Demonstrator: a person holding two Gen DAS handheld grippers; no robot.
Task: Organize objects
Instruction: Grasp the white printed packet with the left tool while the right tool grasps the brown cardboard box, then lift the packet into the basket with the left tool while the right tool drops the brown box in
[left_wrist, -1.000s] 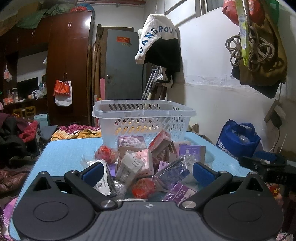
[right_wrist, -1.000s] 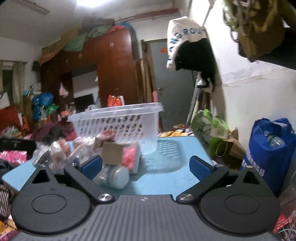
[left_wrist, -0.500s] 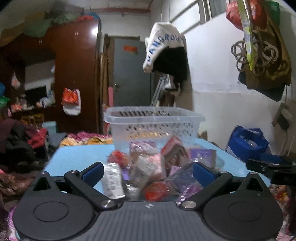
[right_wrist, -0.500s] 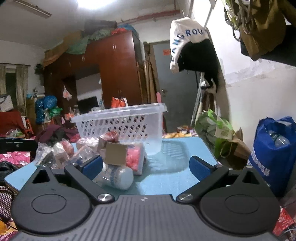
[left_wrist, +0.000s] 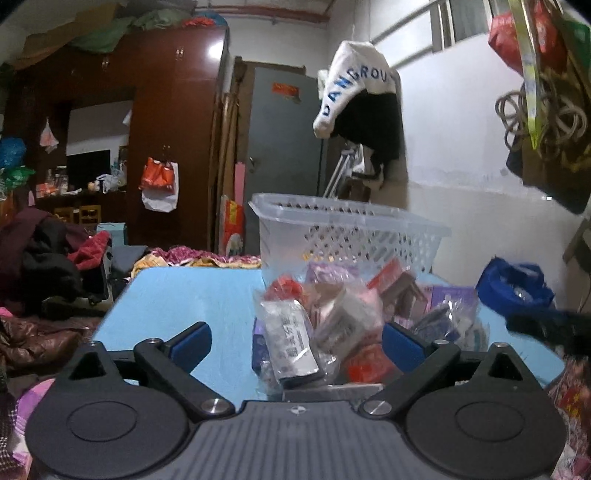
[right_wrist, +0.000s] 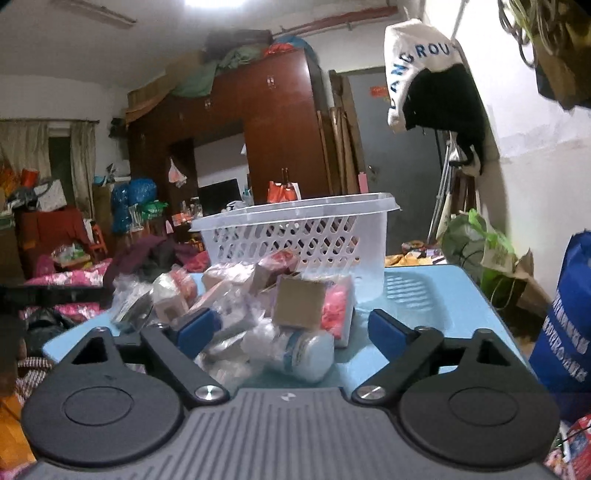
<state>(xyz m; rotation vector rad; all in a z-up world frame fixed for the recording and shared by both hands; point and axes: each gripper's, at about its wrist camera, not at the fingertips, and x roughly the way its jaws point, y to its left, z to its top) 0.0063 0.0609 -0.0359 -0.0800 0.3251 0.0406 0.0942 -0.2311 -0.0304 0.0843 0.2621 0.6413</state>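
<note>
Blue pads on both tools stand spread wide with nothing between them. The left gripper (left_wrist: 297, 343) points at the near left edge of the heap, where a clear-wrapped white and grey packet (left_wrist: 291, 338) lies closest, just ahead of the gap. The right gripper (right_wrist: 293, 330) faces the other side of the pile; a small white jar (right_wrist: 306, 352) lying on its side sits right before its open jaws, with a brown cardboard box (right_wrist: 301, 306) leaning just above and behind it.

The step in hand looks like choosing a first piece to lift into the white plastic basket (right_wrist: 303, 236), which stands at the back of the pile and, as far as its slotted walls let me see, holds nothing yet. Best, I think, to take the outermost items: the jar for the right tool, the packet for the left. Approach low, close across the jar's round body squarely so it does not roll away. The crinkly wrappers look slippery and likely to drag neighbours.

Everything rests on a light blue table (left_wrist: 184, 295), bare on its left half. Around it the room is crowded: a dark wooden wardrobe (right_wrist: 266, 129), a grey door (left_wrist: 284, 147), a white and black garment (left_wrist: 362, 96) hanging on the wall, and a blue bag (right_wrist: 569, 317) on the floor to the right.
</note>
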